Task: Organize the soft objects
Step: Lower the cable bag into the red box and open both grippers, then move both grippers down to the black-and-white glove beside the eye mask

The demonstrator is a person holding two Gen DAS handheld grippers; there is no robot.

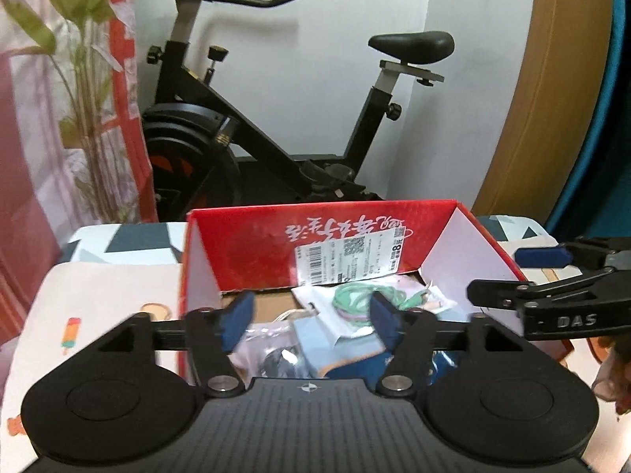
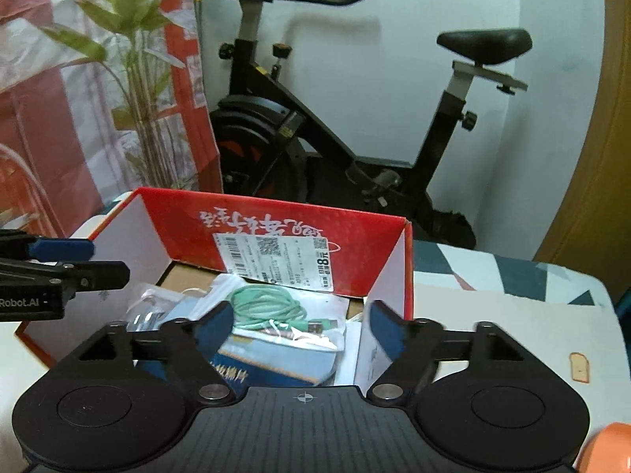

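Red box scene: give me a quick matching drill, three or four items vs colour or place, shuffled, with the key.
Items:
1. coiled cable
2. exercise bike
3. plant
4. left tool

Descriptions:
A. black, behind the red box
B. green leaves, far left
C. mint green, inside the box
D. open, over the box contents

Pairs: 1-C, 2-A, 3-B, 4-D

Your left gripper (image 1: 311, 317) is matte black, with a ribbed deck, two round discs, silver pivot screws and dark blue fingers (image 1: 238, 317). Your right gripper (image 2: 299, 329) matches it, carrying a small white crosshair mark and white "DAS" lettering on its side.
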